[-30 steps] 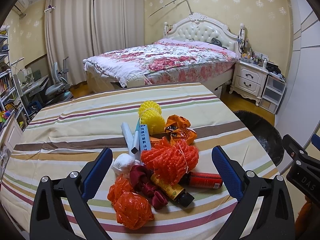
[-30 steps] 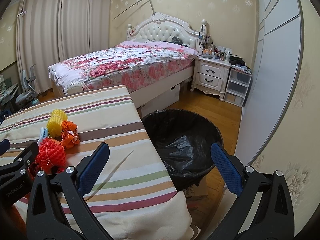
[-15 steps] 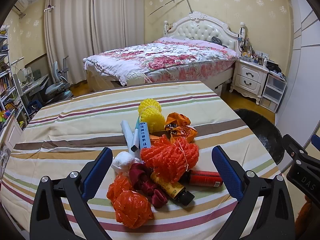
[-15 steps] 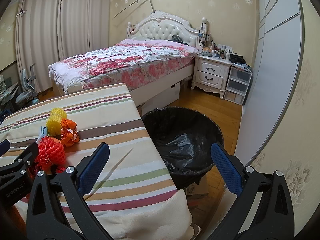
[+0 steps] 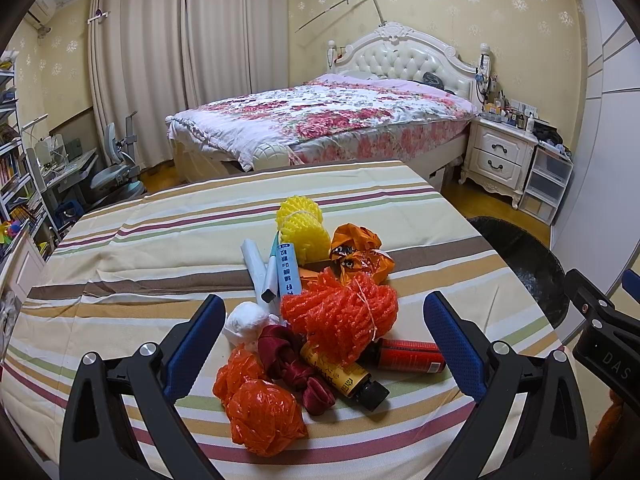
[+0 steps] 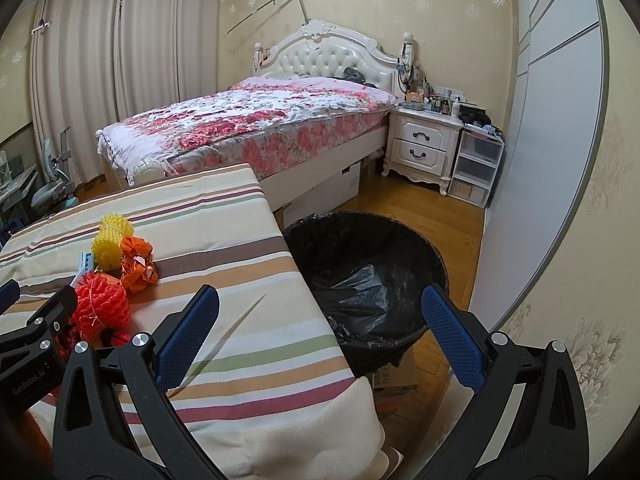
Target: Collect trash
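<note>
Two crinkly orange plastic bags, knotted.

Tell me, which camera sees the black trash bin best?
The right wrist view shows the black trash bin best: its whole round opening and crinkled liner sit in plain sight beside the striped table. The left wrist view catches only a dark slice of it at the right edge, behind the table corner.

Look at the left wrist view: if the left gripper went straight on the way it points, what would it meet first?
Probably the orange net ball atop the trash pile, which sits centred between the open left gripper's fingers. Depth is unclear; aimed lower, it could meet the dark red cloth first.
</note>
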A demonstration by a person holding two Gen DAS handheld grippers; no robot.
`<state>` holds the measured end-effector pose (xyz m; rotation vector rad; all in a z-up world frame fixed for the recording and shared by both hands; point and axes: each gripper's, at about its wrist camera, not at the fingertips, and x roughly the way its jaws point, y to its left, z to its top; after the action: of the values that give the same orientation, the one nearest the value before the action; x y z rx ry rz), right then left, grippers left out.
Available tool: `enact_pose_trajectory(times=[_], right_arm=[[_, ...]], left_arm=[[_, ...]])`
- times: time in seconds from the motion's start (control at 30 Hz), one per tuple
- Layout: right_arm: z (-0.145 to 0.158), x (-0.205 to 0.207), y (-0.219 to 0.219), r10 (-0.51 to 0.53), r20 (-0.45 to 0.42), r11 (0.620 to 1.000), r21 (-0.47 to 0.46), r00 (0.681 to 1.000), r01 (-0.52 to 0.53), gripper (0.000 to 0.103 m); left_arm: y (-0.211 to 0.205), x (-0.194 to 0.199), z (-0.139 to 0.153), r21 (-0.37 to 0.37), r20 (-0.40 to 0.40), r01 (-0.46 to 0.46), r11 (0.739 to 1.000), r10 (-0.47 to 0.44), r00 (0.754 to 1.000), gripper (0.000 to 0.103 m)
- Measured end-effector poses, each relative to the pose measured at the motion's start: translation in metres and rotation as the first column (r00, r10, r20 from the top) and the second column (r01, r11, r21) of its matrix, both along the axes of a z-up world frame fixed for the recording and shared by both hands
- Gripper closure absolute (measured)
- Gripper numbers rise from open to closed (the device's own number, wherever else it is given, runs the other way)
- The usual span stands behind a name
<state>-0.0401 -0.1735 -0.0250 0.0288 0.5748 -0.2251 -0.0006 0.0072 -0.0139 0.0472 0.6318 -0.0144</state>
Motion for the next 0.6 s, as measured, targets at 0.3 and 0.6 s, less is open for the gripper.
enact_pose_trajectory(times=[0.3, 0.6], right_arm=[[0.0, -0.001, 0.002, -0.001, -0.003, 1.0, 0.003, 1.0, 0.001, 0.004], [-0.003, -0.003, 0.003, 0.0, -0.006, 1.0, 0.005, 1.0, 0.0, 0.004]], left_arm=[[0.0, -0.002, -0.004, 0.0, -0.003, 0.001, 1.0, -0.001, 1.0, 0.006], [-0.003, -0.003, -0.019, 0.006, -0.01, 0.01, 1.0, -0.01, 1.0, 0.006]])
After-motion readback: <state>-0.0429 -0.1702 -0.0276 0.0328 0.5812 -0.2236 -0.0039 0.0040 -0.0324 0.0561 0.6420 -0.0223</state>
